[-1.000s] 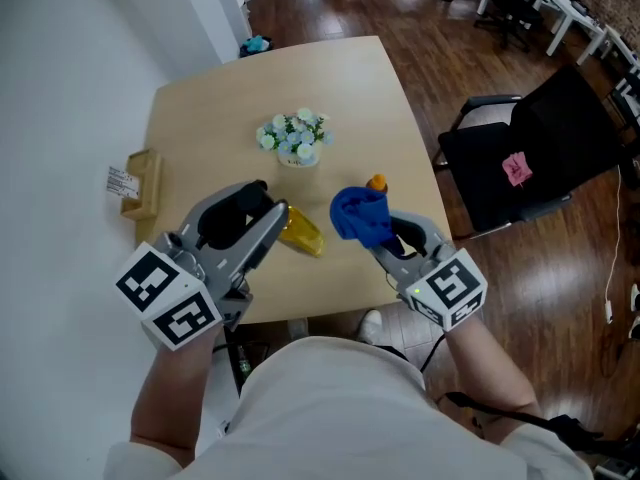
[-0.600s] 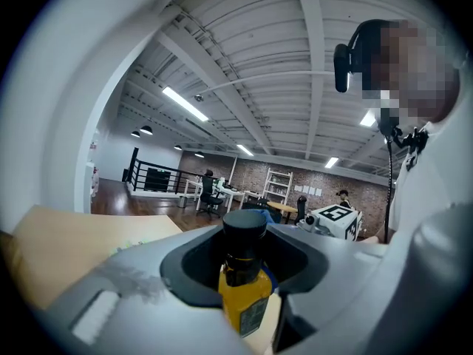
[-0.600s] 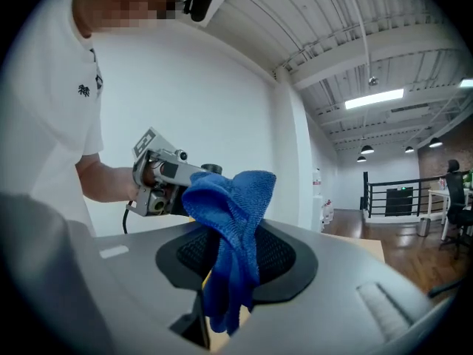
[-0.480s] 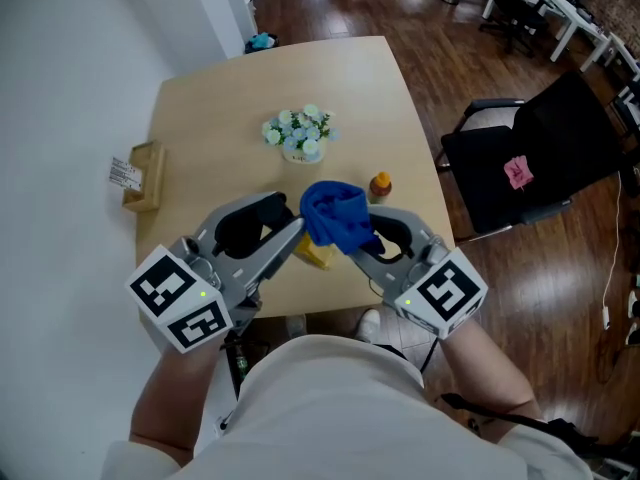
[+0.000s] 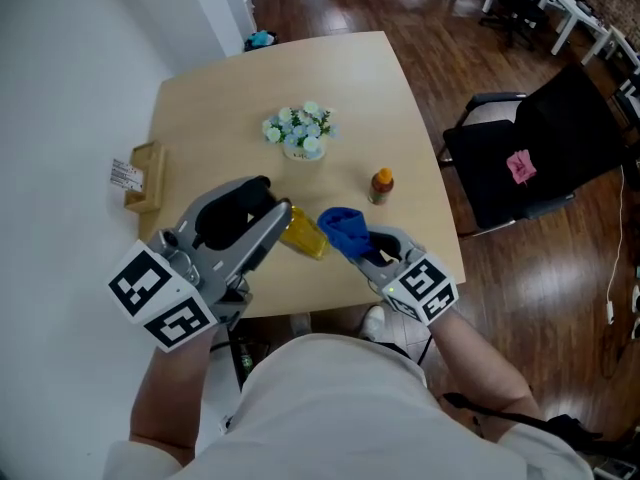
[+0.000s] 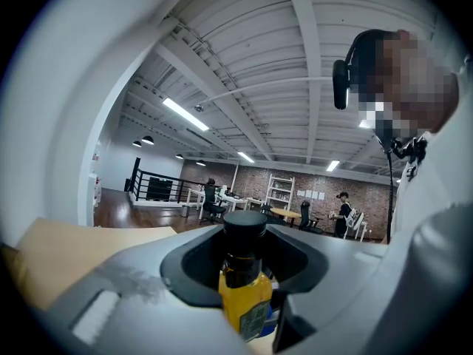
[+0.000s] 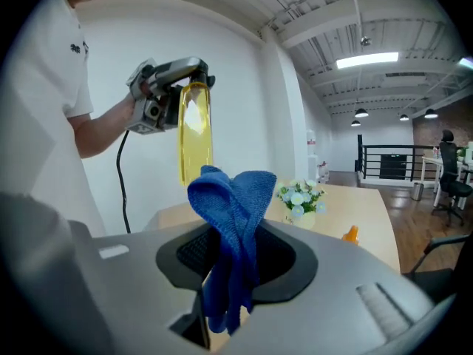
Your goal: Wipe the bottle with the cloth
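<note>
My left gripper [image 5: 284, 220] is shut on a yellow bottle [image 5: 303, 235] with a black cap [image 6: 244, 228], held above the table's near edge. In the left gripper view the bottle [image 6: 246, 296] stands upright between the jaws. A bunched blue cloth [image 5: 345, 230] is clamped in my shut right gripper [image 5: 366, 252], just right of the bottle and lower. In the right gripper view the cloth [image 7: 233, 224] sticks up from the jaws, with the bottle [image 7: 194, 132] and left gripper [image 7: 174, 78] beyond it, apart from the cloth.
On the wooden table [image 5: 240, 88] stand a small pot of pale flowers [image 5: 298, 132] and a small orange-capped bottle [image 5: 380, 185]. A wooden box [image 5: 143, 179] sits at its left edge. A black chair [image 5: 530, 158] stands to the right on the wood floor.
The right gripper lifted the cloth left against the bottle half a second ago, then dropped down and right of it. The left gripper and bottle stayed about still.
</note>
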Demonstrator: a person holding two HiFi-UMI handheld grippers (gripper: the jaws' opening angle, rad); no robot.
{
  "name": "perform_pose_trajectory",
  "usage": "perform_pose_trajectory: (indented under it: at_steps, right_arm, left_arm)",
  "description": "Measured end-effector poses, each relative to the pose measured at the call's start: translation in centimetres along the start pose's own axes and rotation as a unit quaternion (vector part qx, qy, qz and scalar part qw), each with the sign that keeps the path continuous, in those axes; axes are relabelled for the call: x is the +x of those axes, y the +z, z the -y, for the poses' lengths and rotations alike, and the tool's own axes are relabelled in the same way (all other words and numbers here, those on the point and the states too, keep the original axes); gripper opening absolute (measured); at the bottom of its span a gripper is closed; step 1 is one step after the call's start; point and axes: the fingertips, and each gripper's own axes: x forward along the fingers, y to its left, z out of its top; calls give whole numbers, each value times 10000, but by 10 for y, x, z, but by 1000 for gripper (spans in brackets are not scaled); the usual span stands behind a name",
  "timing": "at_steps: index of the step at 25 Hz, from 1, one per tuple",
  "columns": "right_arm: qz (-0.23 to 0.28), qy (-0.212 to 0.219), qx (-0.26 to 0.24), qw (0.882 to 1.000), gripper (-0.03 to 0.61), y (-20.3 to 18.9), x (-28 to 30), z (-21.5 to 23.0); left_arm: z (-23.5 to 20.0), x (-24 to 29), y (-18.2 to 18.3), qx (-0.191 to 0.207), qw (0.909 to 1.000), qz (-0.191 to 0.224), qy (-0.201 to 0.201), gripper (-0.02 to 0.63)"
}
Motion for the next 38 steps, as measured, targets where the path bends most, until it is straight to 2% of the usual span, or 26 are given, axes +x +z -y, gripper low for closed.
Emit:
perform_pose_trajectory:
  at_steps: [2,4,7,11,13,14,16,19,24,31,35,38]
  right_arm:
    - [-89,-78,130,9998,124,-12,-2,5]
    - [16,-230,229,9995,124,-3,-11,13]
    - [527,-377,124,9978,124,50,-36,10]
    - [1502,-154,-457,9875,125,143,-64,-26]
    - [1871,-5,-650,9802,125,170,-69,-45]
    - [1913,29,-709,9790,125,172,-70,-50]
    - [1785,21,-791,9808,124,159,-66,-54]
    - [1302,3,-818,9881,124,122,-51,-50]
    - [625,3,-560,9965,124,59,-29,-41]
    - [-33,-81,-145,9999,124,-21,-5,-24]
    - [-288,31,-47,9996,124,-43,1,-30]
    - [-199,135,-69,9997,124,-35,5,-41]
  left_arm:
    - [-1,1,0,19,10000,1,5,163]
    - [-5,2,-1,7,10000,-21,9,163]
    - [-8,3,-4,-32,10000,-76,32,163]
    - [-9,4,-8,-100,9999,-113,45,163]
    - [-7,7,-8,-125,9999,-105,28,163]
    - [-5,9,-9,-133,9999,-96,26,163]
    - [-3,12,-11,-110,9999,-83,48,163]
    - [-8,11,-8,-80,9999,-64,111,163]
    - [-14,7,-3,-56,9996,-26,268,163]
    - [-18,4,1,-76,9992,29,402,163]
    - [-13,3,13,-73,9994,171,306,163]
    - [-5,3,18,-19,9995,233,195,163]
